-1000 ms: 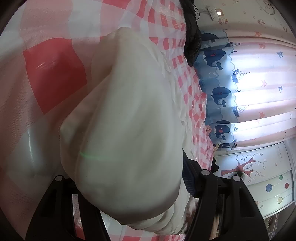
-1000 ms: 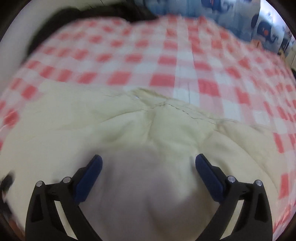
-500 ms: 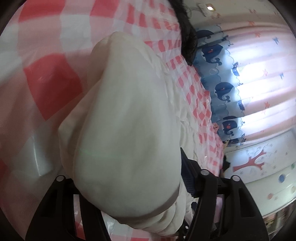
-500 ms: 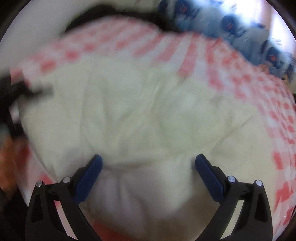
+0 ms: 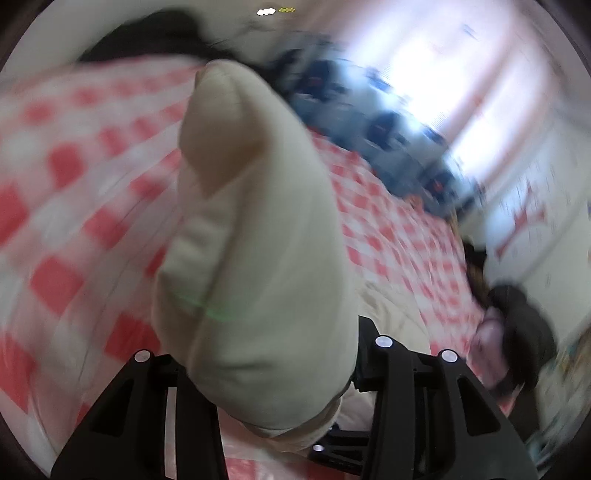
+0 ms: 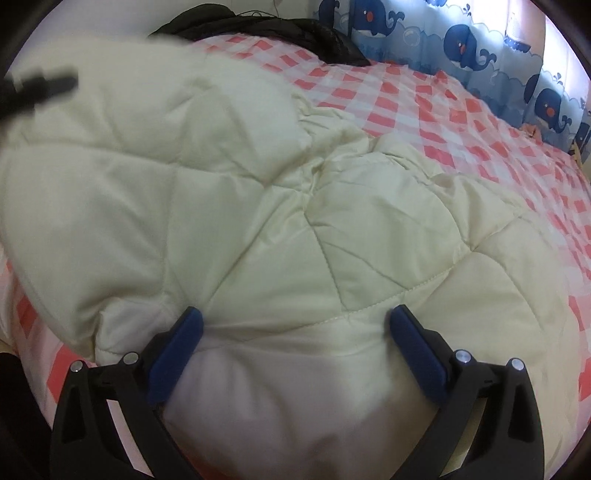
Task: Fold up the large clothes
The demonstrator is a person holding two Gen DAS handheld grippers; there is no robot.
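Left wrist view, blurred: left gripper (image 5: 273, 373) with jaws just narrowed, clamped on a thick bunched fold of the cream quilted padded garment (image 5: 255, 258), lifted above the red-and-white checked bedspread (image 5: 66, 206); whale-print curtain (image 5: 388, 129) behind.

Right wrist view: right gripper (image 6: 295, 332) with blue pads (image 6: 177, 350) spread wide, a puffed edge of the cream garment (image 6: 258, 229) bulging between them; whether pressed, cannot tell. Garment spread over the near half of the checked bedspread (image 6: 424, 103), black clothing (image 6: 280, 29) at the far edge.
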